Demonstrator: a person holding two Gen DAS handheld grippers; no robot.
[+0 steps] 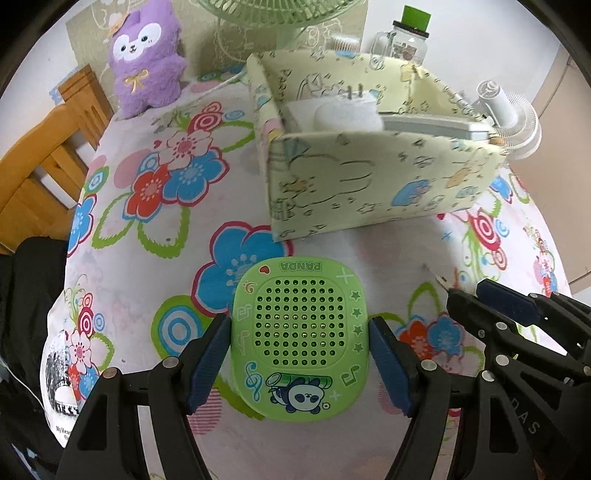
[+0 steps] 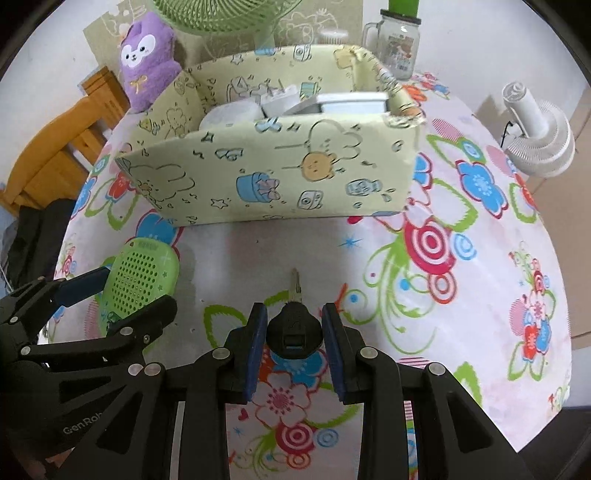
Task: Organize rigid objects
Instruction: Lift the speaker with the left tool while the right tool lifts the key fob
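My left gripper (image 1: 299,323) is shut on a green perforated case (image 1: 301,369) with a panda picture and the word PANDA, its blue pads pressing on both sides. The case hangs just over the flowered tablecloth (image 1: 147,240), tilted in the right wrist view (image 2: 144,273). My right gripper (image 2: 294,310) is shut on the black head of a key (image 2: 293,328), whose metal blade points toward a yellow patterned storage box (image 2: 277,166). The box (image 1: 369,184) stands open-topped behind both grippers with white and grey items inside. The grippers sit side by side, the left gripper (image 2: 125,291) left of the key.
At the back of the table are a purple plush toy (image 1: 146,62), a green fan (image 1: 273,14) and a glass jar with a green lid (image 1: 410,40). A small white fan (image 2: 539,133) is at the right. A wooden chair (image 1: 44,155) and dark fabric (image 1: 29,295) lie beyond the left edge.
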